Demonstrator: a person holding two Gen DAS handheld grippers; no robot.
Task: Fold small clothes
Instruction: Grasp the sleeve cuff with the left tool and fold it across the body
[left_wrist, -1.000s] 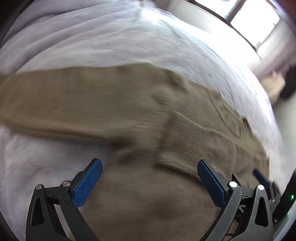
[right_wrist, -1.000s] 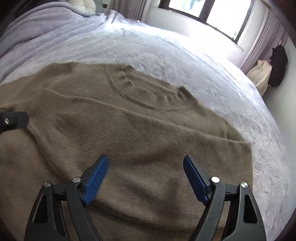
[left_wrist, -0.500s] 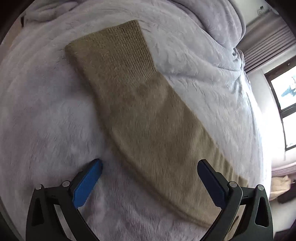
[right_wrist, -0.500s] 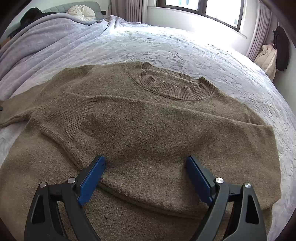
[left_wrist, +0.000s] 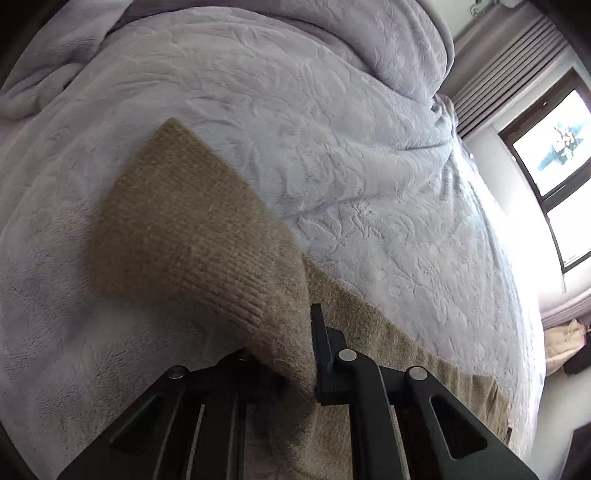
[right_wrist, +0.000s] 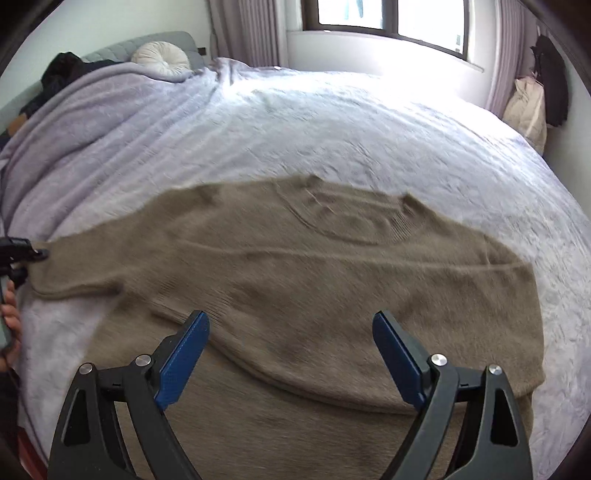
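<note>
While sweater (right_wrist: 295, 288) lies flat on bed (right_wrist: 332, 122), I see left gripper (left_wrist: 291, 354) fingers clamped on sleeve cuff (left_wrist: 221, 280), cuff lifted off blanket. Right gripper (right_wrist: 291, 354) fingers wide apart, hovering above lower sweater body, gripping nothing.

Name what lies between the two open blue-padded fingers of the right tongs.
In the right wrist view, the brown knit sweater spans the gap of the right tongs, its folded sleeve lying across its body; nothing else lies there.

Sweater (right_wrist: 295, 295) on bed (right_wrist: 332, 122), pillow (right_wrist: 160, 59) behind
</note>
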